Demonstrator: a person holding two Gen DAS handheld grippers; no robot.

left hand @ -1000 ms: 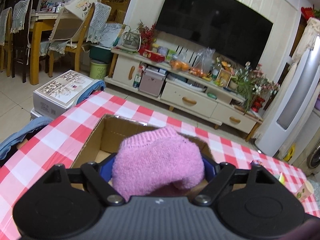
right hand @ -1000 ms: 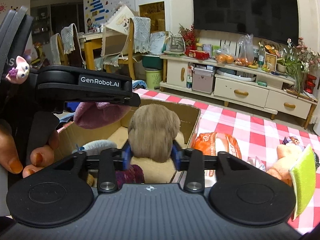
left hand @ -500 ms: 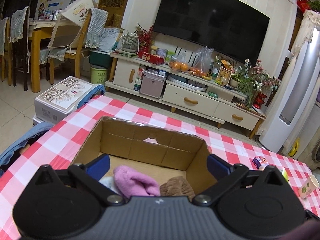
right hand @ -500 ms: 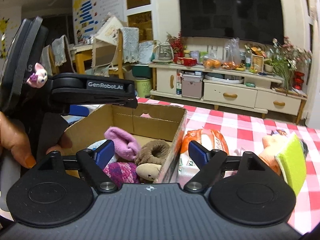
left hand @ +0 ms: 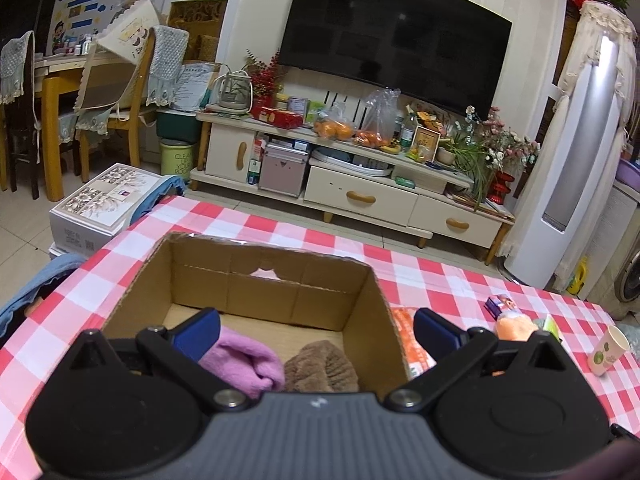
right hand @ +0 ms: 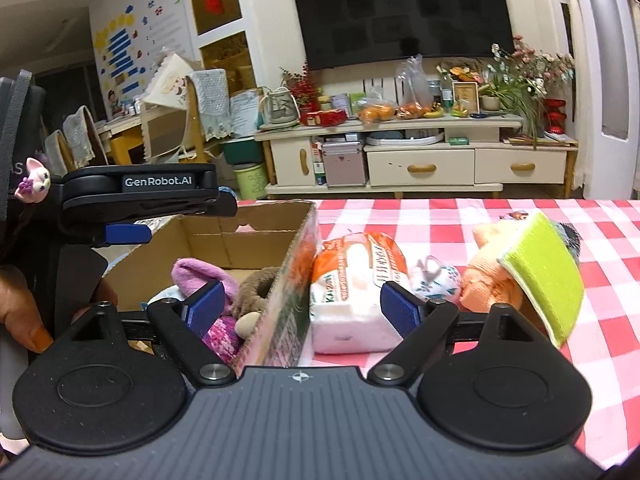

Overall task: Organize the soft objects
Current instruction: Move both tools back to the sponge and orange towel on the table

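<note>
An open cardboard box (left hand: 264, 292) sits on the red-and-white checked table (left hand: 440, 280). Inside it lie a pink knitted piece (left hand: 244, 364) and a brown knitted piece (left hand: 320, 368). My left gripper (left hand: 316, 332) hovers over the box's near side, open and empty. In the right wrist view the box's right wall (right hand: 296, 280) runs between the fingers of my right gripper (right hand: 302, 306), which is open and holds nothing. The pink piece (right hand: 196, 276), the brown piece (right hand: 256, 284) and a magenta knit (right hand: 224, 332) rest inside. The left gripper (right hand: 140, 196) shows above the box, held by a hand (right hand: 24, 312).
Right of the box lie an orange-and-white tissue pack (right hand: 352, 292), a small floral cloth item (right hand: 434, 276), an orange plush (right hand: 488, 280) and a green sponge (right hand: 548, 272). A paper cup (left hand: 608, 352) stands at the table's far right. A TV cabinet is beyond the table.
Both grippers opened wide: the left let go of the pink knit and the right of the brown knit, and both pieces now lie in the box. The right gripper has shifted rightward.
</note>
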